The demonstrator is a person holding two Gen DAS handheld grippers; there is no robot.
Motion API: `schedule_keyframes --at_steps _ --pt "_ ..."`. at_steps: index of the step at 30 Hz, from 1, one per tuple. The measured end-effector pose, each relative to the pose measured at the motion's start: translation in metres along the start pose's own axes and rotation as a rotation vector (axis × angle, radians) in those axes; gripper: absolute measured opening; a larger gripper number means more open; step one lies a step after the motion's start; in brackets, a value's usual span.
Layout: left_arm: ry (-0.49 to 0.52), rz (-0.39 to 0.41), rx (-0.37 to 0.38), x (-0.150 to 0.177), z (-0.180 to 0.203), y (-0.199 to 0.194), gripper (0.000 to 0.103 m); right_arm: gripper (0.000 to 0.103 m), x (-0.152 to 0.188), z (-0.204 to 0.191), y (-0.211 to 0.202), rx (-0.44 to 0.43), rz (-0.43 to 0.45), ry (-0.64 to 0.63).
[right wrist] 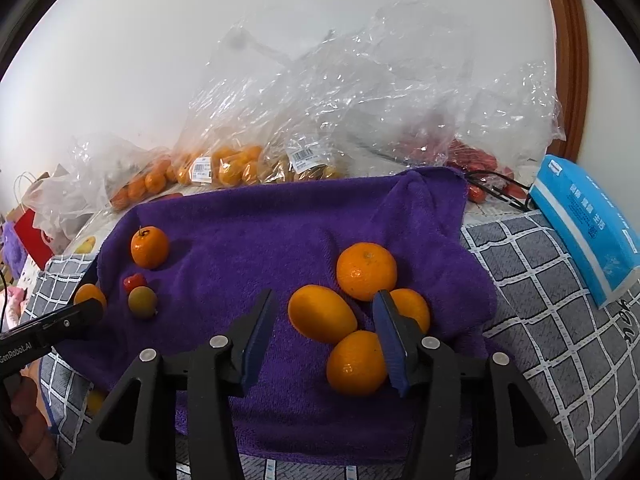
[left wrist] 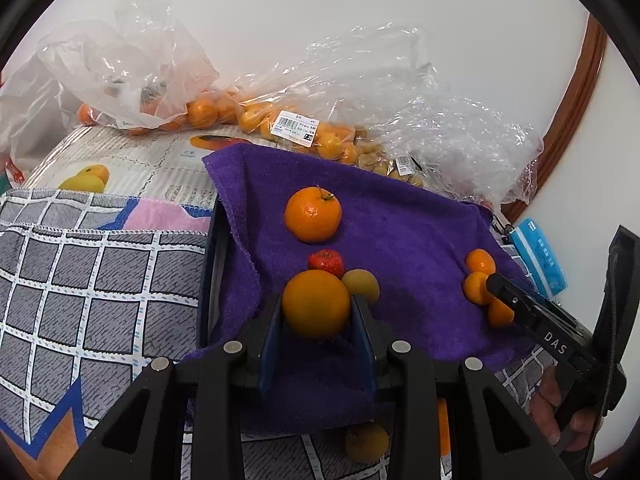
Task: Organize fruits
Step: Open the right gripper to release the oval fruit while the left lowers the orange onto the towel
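Left tool point(left wrist: 316, 312) clamps a smooth, round, evenly orange fruit point(left wrist: 316, 304).

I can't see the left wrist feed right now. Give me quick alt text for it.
The left gripper is shut on an orange over a purple towel. Beyond it lie a small red fruit, a yellowish fruit and a stemmed orange. At right, the right gripper's finger reaches into a cluster of small oranges.

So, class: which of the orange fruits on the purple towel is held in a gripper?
The orange clamped between the left gripper fingers; the stemmed orange and the right-hand cluster lie free on the purple towel.
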State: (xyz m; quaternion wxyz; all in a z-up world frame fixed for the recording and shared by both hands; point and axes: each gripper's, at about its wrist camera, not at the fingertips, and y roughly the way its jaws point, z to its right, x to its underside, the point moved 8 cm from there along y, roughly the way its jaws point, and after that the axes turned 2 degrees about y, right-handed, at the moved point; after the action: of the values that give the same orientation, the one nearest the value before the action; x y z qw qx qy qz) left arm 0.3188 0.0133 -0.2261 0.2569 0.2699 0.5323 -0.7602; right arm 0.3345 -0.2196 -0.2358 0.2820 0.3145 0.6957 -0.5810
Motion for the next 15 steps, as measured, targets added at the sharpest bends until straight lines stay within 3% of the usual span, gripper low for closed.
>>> schedule_keyframes --at_steps 12,15 --pt "0.013 0.009 -0.004 0.0005 0.0026 0.0003 0.032 0.05 0.0001 0.0004 -0.0037 0.012 0.016 -0.001" --pt "0.02 0.006 0.001 0.0002 0.0054 0.0009 0.037 0.05 0.0013 -0.0002 -0.0044 0.004 0.011 0.001"
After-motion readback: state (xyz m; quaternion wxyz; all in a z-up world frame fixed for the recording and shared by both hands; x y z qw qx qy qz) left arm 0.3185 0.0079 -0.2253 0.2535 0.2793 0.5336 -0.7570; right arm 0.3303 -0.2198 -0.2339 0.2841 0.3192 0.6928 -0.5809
